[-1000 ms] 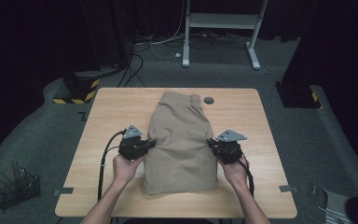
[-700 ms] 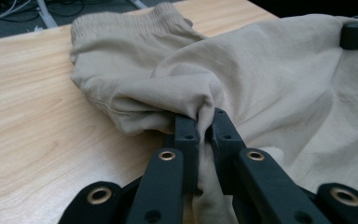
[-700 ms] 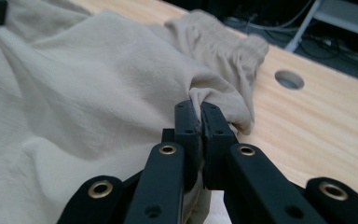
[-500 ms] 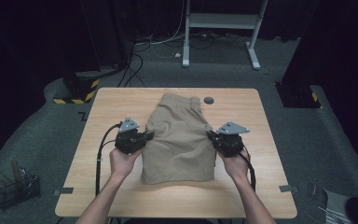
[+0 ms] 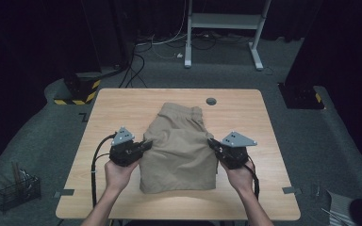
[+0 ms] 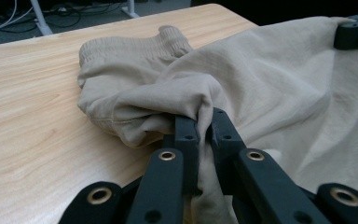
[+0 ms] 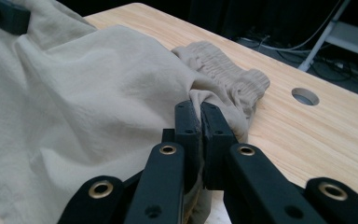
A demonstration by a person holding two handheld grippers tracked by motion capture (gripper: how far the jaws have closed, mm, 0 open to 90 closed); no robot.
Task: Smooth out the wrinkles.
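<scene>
A pair of tan shorts [image 5: 179,146] lies on the wooden table [image 5: 245,117], its ribbed waistband [image 5: 181,110] at the far end. My left gripper [image 5: 147,143] is shut on the cloth at the shorts' left edge; its jaws pinch a fold of fabric [image 6: 191,105]. At the right edge my right gripper [image 5: 212,142] is shut on the shorts [image 7: 121,93] too, with cloth bunched between its jaws. Both held edges are raised off the table and the cloth hangs stretched between the grippers. The waistband [image 7: 233,74] rests on the table.
A round cable hole [image 5: 211,100] sits in the table beyond the waistband. On the floor, a wire basket [image 5: 16,190] stands at the left and a white desk frame [image 5: 226,23] behind the table. Bare tabletop lies on both sides of the shorts.
Both grippers have risen and moved away from the person, lifting the shorts' side edges. The near hem has been drawn further onto the table.
</scene>
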